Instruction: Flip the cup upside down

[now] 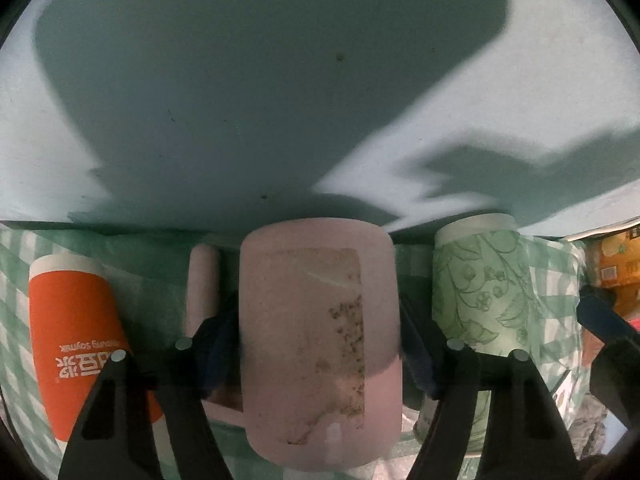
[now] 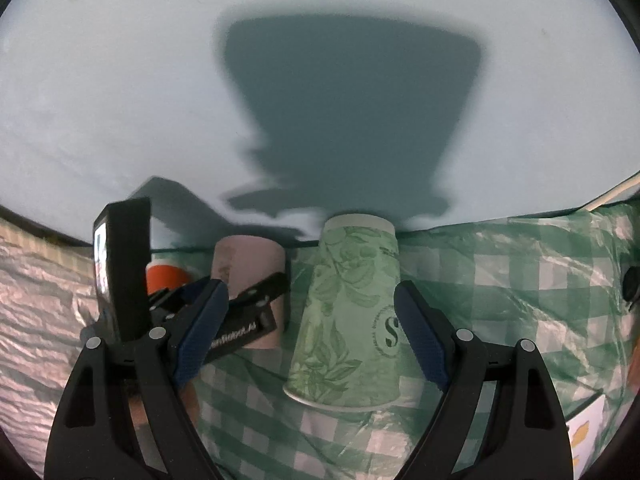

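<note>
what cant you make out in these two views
- Pink ceramic mug: left wrist view, its mouth is cut off below by the frame edge.
- Orange paper cup: right wrist view, mostly hidden behind the left gripper.
- Right gripper: its fingers flank the green floral paper cup; contact cannot be judged.

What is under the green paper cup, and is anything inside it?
The green paper cup stands upside down, wide rim down, on the green checked tablecloth. Only cloth shows around its rim. Its inside is covered by its own wall, so any contents cannot be seen.
</note>
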The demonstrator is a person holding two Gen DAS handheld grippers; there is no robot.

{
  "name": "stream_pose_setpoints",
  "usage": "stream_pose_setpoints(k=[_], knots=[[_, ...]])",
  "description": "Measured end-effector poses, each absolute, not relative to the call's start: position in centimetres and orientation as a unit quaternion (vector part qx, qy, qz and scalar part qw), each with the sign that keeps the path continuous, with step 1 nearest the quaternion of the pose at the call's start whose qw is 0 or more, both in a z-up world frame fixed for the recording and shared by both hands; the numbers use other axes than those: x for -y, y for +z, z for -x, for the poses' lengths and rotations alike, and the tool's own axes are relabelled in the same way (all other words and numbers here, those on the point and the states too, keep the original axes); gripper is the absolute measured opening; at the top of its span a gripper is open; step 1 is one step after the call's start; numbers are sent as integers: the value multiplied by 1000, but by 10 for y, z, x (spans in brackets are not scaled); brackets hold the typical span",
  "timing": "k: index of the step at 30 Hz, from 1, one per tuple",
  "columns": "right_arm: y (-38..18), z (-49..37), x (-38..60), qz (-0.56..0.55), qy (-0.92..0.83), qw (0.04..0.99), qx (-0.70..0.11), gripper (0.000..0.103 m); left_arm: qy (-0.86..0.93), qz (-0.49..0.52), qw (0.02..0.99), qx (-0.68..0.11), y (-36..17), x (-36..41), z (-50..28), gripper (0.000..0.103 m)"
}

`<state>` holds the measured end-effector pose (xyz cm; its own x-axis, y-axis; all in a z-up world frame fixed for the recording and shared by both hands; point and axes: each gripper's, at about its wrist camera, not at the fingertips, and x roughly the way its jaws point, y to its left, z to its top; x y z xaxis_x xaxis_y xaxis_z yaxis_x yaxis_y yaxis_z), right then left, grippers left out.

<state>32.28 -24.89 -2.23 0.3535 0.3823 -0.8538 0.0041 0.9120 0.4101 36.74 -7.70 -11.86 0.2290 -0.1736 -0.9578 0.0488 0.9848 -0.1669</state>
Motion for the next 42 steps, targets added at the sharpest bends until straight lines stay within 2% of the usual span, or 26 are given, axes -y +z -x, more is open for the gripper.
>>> stream_pose_setpoints(k=[4,9,19,31,42], knots=[[-16,-320,249,-165,119,809,-551,86,-75,25,787,-612,-115,83,-366,74],[-9,-313,252,-165,119,817,-540,86,-84,18,794,-601,-85,85,-361,74],[16,-259,257,-180,137,832,-506,86,-136,12,801,-583,-37,76,-280,74],[6,-169,236,-182,179,828,-500,86,-160,73,787,-591,-81,55,-170,74],[-44,-145,227,-188,176,811,-526,86,-154,90,770,-613,-120,66,-159,74]])
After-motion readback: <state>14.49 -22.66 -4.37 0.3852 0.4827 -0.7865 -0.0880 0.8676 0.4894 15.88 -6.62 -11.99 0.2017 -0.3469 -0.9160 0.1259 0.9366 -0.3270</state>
